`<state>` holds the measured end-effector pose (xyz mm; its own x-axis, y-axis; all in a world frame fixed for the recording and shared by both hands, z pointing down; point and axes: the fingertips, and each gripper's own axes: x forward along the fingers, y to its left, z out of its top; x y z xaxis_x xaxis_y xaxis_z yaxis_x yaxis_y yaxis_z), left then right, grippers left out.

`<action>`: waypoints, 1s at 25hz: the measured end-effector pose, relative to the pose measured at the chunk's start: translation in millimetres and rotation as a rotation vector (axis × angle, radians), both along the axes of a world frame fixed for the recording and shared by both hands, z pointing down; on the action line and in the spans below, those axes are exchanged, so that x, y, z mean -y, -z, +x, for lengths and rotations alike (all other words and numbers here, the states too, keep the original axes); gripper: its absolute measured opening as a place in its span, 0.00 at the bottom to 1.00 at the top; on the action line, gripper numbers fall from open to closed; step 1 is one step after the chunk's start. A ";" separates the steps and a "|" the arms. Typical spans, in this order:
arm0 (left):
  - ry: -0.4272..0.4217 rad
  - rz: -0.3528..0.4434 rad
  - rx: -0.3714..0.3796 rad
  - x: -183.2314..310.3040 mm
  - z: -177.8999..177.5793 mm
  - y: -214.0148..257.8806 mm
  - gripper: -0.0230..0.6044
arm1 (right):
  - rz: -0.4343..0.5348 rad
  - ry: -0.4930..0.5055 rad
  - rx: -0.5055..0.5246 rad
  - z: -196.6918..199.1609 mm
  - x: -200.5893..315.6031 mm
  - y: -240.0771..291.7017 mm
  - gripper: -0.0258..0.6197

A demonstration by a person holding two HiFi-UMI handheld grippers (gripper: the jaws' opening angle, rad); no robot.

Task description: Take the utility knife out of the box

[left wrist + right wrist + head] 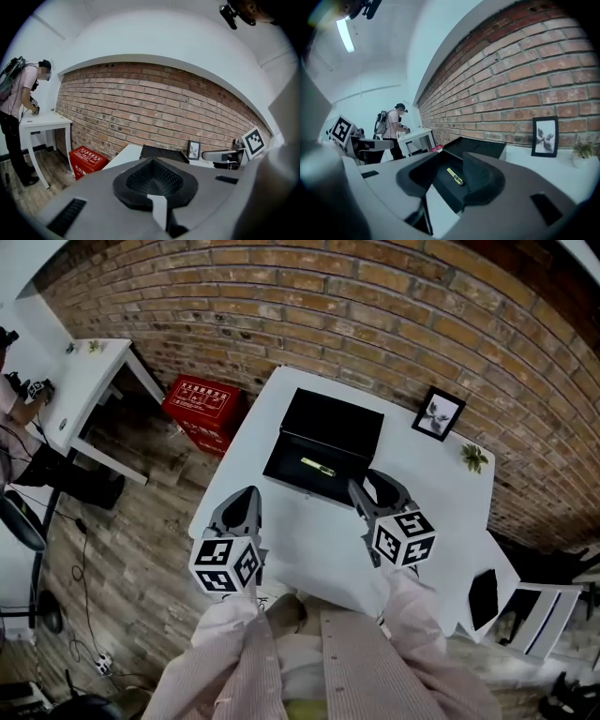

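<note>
An open black box (323, 446) lies on the white table (309, 540), its lid tipped up toward the brick wall. In it lies a yellow utility knife (318, 466), also visible in the right gripper view between my jaws (455, 176). My right gripper (377, 486) hovers at the box's near right corner, open with nothing between its jaws (447, 173). My left gripper (249, 495) hangs over the table's near left part, left of the box, with its jaws shut and empty (152, 164).
A framed picture (438, 413) and a small potted plant (474, 457) stand at the table's back right. A red crate (199, 401) sits on the floor to the left. A person (18, 108) stands by another white table (84, 381). A black chair (483, 596) is at the right.
</note>
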<state>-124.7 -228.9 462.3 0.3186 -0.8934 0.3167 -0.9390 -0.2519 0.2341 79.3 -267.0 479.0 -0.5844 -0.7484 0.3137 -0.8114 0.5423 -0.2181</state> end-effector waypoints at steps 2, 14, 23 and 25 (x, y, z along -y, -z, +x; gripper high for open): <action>0.001 -0.013 0.001 5.5 -1.3 -4.7 0.02 | -0.015 0.030 -0.033 -6.4 6.6 -6.5 0.27; -0.059 -0.065 0.000 49.6 4.5 -27.0 0.02 | -0.079 0.181 -0.196 -45.6 38.4 -39.0 0.27; -0.132 -0.111 -0.022 78.2 11.6 -47.1 0.02 | -0.143 0.322 -0.377 -77.3 52.5 -72.9 0.27; -0.142 -0.124 -0.028 82.2 11.3 -51.8 0.02 | -0.161 0.355 -0.429 -82.4 53.7 -82.6 0.27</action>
